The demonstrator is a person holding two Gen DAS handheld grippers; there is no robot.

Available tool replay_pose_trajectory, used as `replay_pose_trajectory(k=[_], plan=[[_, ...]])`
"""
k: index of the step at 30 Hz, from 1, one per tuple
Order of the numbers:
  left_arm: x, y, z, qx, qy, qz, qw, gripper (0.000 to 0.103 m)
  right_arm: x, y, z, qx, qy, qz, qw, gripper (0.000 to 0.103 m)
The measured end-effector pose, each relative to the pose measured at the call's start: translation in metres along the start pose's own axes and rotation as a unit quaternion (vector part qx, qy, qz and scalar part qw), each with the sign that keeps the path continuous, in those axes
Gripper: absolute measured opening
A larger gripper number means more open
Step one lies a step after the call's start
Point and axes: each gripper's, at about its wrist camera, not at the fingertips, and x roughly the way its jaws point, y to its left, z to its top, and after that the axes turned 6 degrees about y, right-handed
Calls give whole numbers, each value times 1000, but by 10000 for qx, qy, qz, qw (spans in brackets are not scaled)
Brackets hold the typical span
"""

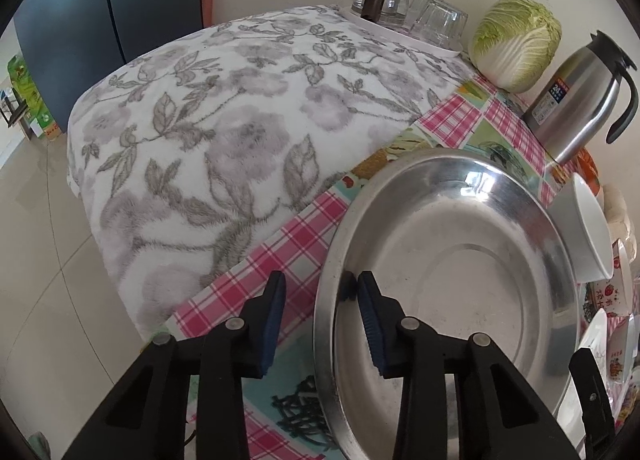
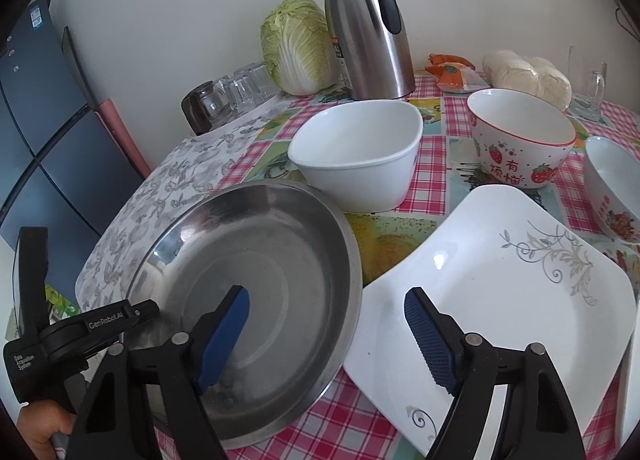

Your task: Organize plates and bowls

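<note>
The left gripper (image 1: 320, 300) has its fingers parted narrowly astride the near-left rim of the steel plate (image 1: 460, 260), which tilts up toward the white bowl (image 2: 356, 152). The right gripper (image 2: 326, 320) spreads wide across the plate's right edge and the touching square plate (image 2: 500, 280). The floral cloth (image 1: 220, 120) covers the desk (image 1: 296, 236) leftward.

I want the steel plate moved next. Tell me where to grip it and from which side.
Grip the steel plate by its raised rim on the side nearest the left gripper, whose open jaws already straddle it: one finger outside, one inside. The flat centre offers nothing to pinch.
</note>
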Motion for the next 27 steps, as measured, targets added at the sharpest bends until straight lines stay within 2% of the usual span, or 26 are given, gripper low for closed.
replay_pose_trajectory(k=[9, 17, 27], plan=[[-1, 8, 2, -123, -28, -2, 9999, 31, 5, 6, 3, -114, -36, 125, 9999, 68], [-2, 15, 2, -286, -53, -17, 9996, 30, 5, 15, 3, -331, -41, 330, 9989, 52], [-2, 21, 3, -384, -77, -32, 9992, 30, 14, 17, -3, -390, 143, 210, 9989, 41]])
